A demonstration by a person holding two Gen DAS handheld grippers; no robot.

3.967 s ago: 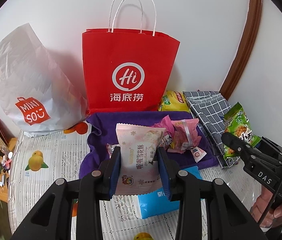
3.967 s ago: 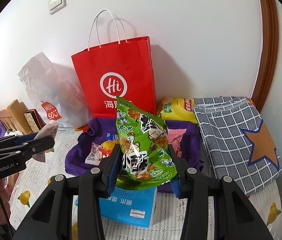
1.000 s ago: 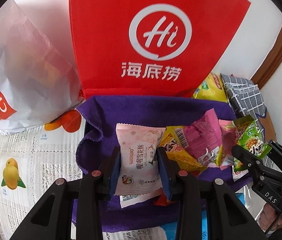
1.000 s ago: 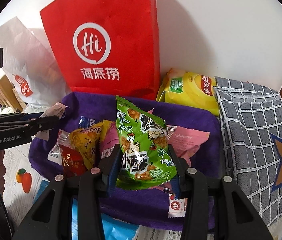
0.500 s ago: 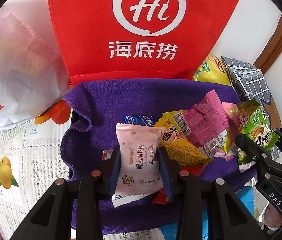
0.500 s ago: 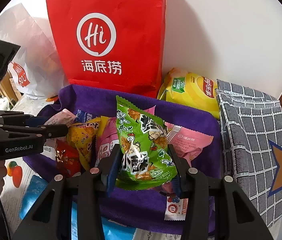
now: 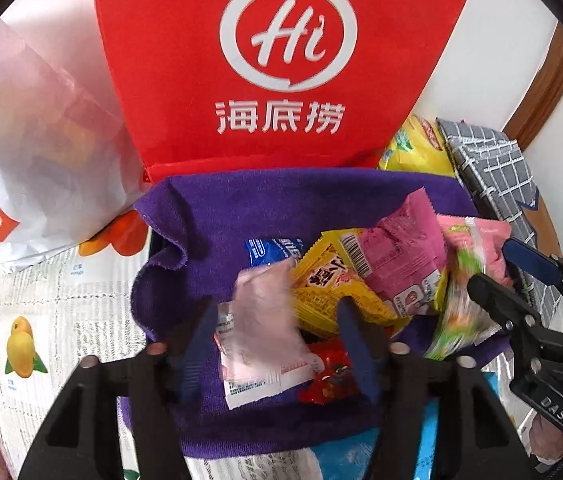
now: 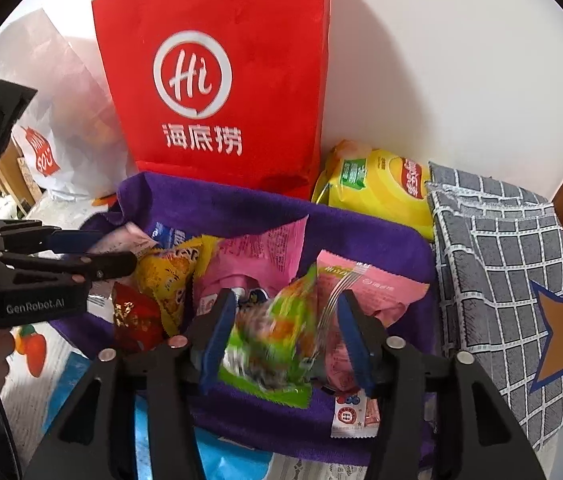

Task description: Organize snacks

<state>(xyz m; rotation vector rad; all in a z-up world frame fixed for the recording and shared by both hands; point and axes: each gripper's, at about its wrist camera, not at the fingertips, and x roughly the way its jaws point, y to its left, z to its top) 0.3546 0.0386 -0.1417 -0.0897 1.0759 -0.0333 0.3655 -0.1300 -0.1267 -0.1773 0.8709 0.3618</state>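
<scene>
Left gripper (image 7: 277, 344): its jaws had just been opening and stood well apart; the pale pink packet (image 7: 267, 320) lay between them, blurred, its sides clear of both pads.
Right gripper (image 8: 285, 344): its jaws had just been opening too; the green packet (image 8: 277, 344) sat blurred between the blue pads, a gap visible on each side.
Pink packet: over the purple cloth (image 7: 241, 208), above a white-edged sachet (image 7: 257, 384) and beside a red wrapper (image 7: 329, 372).
Green packet: over the cloth's right part, in front of a pink bag (image 8: 365, 292), with a magenta bag (image 8: 261, 252) to its left.
Pile: a yellow packet (image 7: 329, 284) and a blue one (image 7: 273, 248) lay in the middle of the cloth, touching the magenta bag.
Behind the cloth: a red paper bag (image 7: 281, 60) stood upright against the wall, a white plastic bag (image 7: 41, 140) to its left, a yellow chip bag (image 8: 381, 184) to its right.
Right side: a grey checked cloth (image 8: 501, 272) with a brown star lay just beside the purple cloth.
Front: a blue box (image 8: 229, 460) poked out from under the cloth's near edge.
Surface: a fruit-print cover (image 7: 41, 320) lay under everything.
</scene>
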